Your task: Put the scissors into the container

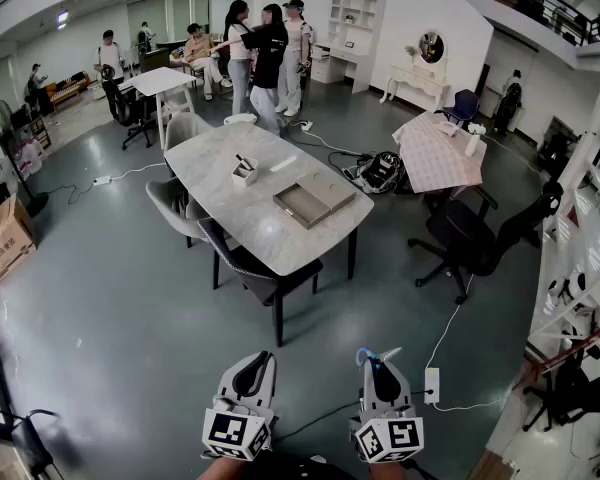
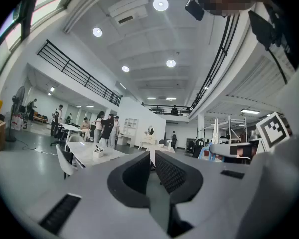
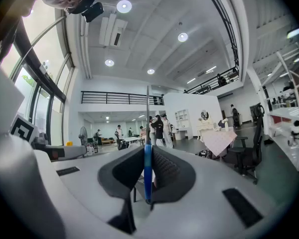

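Note:
My right gripper [image 1: 381, 366] is low at the bottom of the head view, shut on the scissors [image 1: 366, 355]. In the right gripper view the scissors' blue handle [image 3: 148, 166] is pinched edge-on between the pads, and the thin metal blade rises straight up past my right gripper [image 3: 148, 176]. My left gripper [image 1: 252, 371] hangs beside it, jaws together with nothing in them; the left gripper view shows my left gripper [image 2: 152, 167] the same way. The small white container [image 1: 245, 172] stands far ahead on the marble table [image 1: 230, 213] and also shows as the container [image 2: 97, 153] in the left gripper view.
A flat grey open box [image 1: 313, 200] lies on the table's right half. Chairs [image 1: 255, 268] line the table's near side. A power strip [image 1: 431, 384] and cables lie on the floor by my right gripper. A black office chair [image 1: 470, 238] stands right; people [image 1: 268, 53] stand beyond the table.

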`<state>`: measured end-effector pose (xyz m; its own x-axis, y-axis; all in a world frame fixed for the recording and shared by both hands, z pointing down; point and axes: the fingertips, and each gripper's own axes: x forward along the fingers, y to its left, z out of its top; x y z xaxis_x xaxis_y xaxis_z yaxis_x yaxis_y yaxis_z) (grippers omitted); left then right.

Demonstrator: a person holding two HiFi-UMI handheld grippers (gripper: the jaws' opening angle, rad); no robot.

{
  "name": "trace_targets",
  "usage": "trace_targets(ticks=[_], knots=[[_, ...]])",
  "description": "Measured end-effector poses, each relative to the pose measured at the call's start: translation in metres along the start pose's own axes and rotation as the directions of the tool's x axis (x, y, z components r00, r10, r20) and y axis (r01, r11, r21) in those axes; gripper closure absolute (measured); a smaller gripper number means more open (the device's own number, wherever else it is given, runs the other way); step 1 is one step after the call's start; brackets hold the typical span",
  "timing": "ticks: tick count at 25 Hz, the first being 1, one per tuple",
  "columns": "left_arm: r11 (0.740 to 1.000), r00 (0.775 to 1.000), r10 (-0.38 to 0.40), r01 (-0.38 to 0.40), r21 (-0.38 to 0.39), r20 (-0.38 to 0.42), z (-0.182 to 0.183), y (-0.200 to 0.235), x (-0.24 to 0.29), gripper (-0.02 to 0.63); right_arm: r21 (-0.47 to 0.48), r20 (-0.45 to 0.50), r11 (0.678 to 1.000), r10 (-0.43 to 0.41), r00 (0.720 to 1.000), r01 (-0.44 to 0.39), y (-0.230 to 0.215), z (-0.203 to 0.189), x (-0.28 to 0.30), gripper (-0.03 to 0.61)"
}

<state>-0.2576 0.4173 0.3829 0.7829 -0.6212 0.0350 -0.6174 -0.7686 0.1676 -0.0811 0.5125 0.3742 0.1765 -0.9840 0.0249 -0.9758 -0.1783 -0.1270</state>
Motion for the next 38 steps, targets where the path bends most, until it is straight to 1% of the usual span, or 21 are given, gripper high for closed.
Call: trace_targets(ticks=[7, 11, 16, 19, 23, 28, 33, 38], knots=[[1.000, 1.000, -0.008, 0.008, -0.006, -0.001, 0.002, 0.004, 0.007, 0.574, -0.003, -0.003, 1.000, 0.002, 1.000, -0.002, 0.002, -0.002, 0.009, 0.538], [1.000, 1.000, 0.003, -0.003, -0.014, -0.010, 0.006, 0.010, 0.012, 0.574, 0.001, -0.003, 1.000, 0.002, 1.000, -0.002, 0.004, -0.001, 0.016, 0.538], [1.000, 1.000, -0.014, 0.014, -0.013, -0.014, 0.002, 0.017, 0.017, 0.574, 0.021, 0.002, 1.000, -0.002, 1.000, 0.002, 0.005, -0.003, 0.025, 0.537], [1.000, 1.000, -0.005, 0.005, -0.013, -0.023, 0.007, 0.027, 0.023, 0.574, 0.024, -0.001, 1.000, -0.009, 1.000, 0.009, 0.007, -0.004, 0.034, 0.537], [1.000, 0.999, -0.027, 0.026, -0.010, -0.025, 0.006, 0.044, 0.028, 0.574, 0.031, -0.005, 0.999, -0.026, 1.000, 0.026, 0.015, -0.007, 0.050, 0.537], [0.999, 0.998, -0.053, 0.053, 0.008, -0.017, 0.011, 0.067, 0.035, 0.574, 0.033, 0.016, 0.998, -0.045, 0.999, 0.044, 0.027, -0.004, 0.068, 0.537], [0.998, 0.998, -0.059, 0.059, -0.006, -0.027, 0.008, 0.082, 0.057, 0.574, 0.032, 0.011, 0.998, -0.060, 0.998, 0.060, 0.021, -0.006, 0.088, 0.537], [0.998, 0.997, -0.068, 0.068, -0.006, -0.033, 0.004, 0.089, 0.093, 0.574, 0.031, 0.013, 0.997, -0.066, 0.998, 0.065, 0.003, -0.006, 0.122, 0.537]])
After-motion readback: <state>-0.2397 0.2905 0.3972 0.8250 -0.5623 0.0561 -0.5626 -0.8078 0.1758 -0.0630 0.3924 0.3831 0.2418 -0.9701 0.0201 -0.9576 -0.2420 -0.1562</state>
